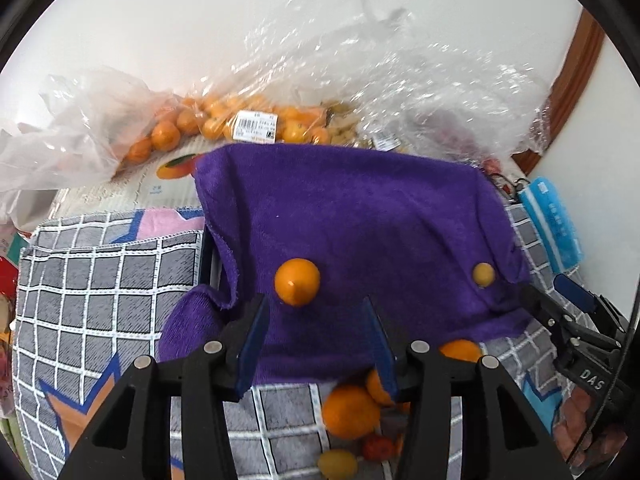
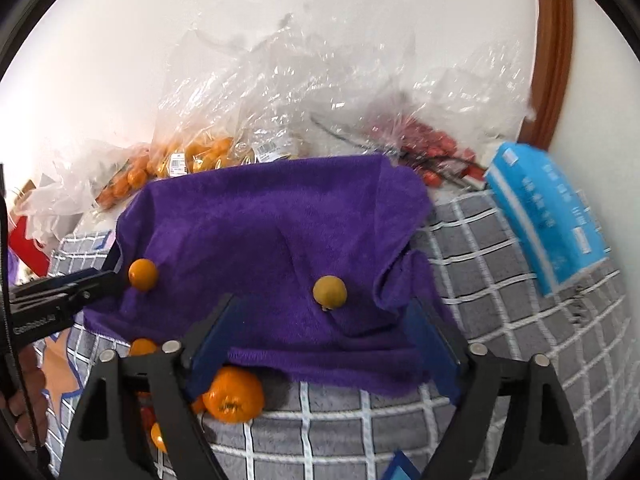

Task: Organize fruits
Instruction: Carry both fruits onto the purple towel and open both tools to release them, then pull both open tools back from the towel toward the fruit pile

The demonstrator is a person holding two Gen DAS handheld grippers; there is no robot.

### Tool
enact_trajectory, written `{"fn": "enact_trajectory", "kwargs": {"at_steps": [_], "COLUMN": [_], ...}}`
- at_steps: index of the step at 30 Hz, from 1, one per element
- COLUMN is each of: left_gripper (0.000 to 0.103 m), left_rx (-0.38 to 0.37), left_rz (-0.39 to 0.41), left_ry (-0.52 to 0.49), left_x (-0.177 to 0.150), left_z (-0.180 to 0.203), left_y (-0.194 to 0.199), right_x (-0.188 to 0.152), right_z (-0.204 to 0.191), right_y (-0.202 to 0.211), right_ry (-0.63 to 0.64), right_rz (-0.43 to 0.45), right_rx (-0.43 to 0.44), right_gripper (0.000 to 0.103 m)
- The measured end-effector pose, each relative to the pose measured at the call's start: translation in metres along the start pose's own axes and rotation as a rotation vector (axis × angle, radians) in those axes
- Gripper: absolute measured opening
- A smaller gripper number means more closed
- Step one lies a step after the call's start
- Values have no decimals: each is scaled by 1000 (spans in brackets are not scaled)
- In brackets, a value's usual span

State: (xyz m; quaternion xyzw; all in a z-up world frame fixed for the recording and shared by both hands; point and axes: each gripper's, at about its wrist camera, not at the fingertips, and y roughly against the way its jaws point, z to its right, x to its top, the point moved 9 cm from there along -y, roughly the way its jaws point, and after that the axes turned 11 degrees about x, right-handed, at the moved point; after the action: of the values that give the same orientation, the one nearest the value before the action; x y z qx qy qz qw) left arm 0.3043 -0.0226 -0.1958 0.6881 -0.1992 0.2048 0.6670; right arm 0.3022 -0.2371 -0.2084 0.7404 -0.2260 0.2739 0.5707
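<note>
Both grippers open, nothing between the jaws: left gripper (image 1: 316,336) gapped just below an orange fruit (image 1: 297,281), right gripper (image 2: 324,344) spread wide below a yellow-green fruit (image 2: 329,291). Both fruits sit on a purple towel (image 1: 360,208) draped over a raised object. More oranges (image 2: 233,396) lie at the towel's front edge on the checked blanket (image 2: 500,280). Bagged oranges (image 1: 208,120) at the back by the wall, blue tissue pack (image 2: 548,220) right.
</note>
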Motion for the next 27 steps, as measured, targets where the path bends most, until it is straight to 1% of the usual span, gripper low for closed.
{"fn": "enact_trajectory", "kwargs": {"at_steps": [3, 5, 8, 12, 15, 17, 20, 22, 25, 27], "left_gripper": [46, 46, 46, 46, 46, 46, 46, 46, 46, 46], "left_rx": [-13, -21, -24, -6, -6, -1, -28, -13, -14, -14], "left_rz": [20, 36, 55, 86, 102, 117, 131, 143, 143, 143], "left_ry": [3, 5, 14, 11, 10, 10, 7, 4, 0, -2], "left_x": [-2, -4, -9, -17, -23, -27, -34, -39, -46, -50], "left_z": [3, 3, 1, -4, -6, -7, -8, -11, -11, -11], "left_y": [17, 28, 44, 64, 77, 85, 98, 103, 107, 110], "right_x": [-1, -3, -5, -11, -17, -21, -27, -31, -37, -41], "right_z": [-1, 0, -3, -12, -17, -20, -21, -20, -22, -25], "right_y": [22, 34, 53, 71, 82, 89, 99, 106, 113, 118], "right_ry": [10, 4, 6, 29, 49, 37, -10, -40, -37, -25], "right_rz": [9, 18, 43, 63, 71, 79, 101, 108, 94, 103], "right_rx": [-84, -104, -91, -72, -93, -92, -50, -36, -43, -33], "right_gripper": [88, 89, 89, 89, 89, 89, 89, 89, 89, 89]}}
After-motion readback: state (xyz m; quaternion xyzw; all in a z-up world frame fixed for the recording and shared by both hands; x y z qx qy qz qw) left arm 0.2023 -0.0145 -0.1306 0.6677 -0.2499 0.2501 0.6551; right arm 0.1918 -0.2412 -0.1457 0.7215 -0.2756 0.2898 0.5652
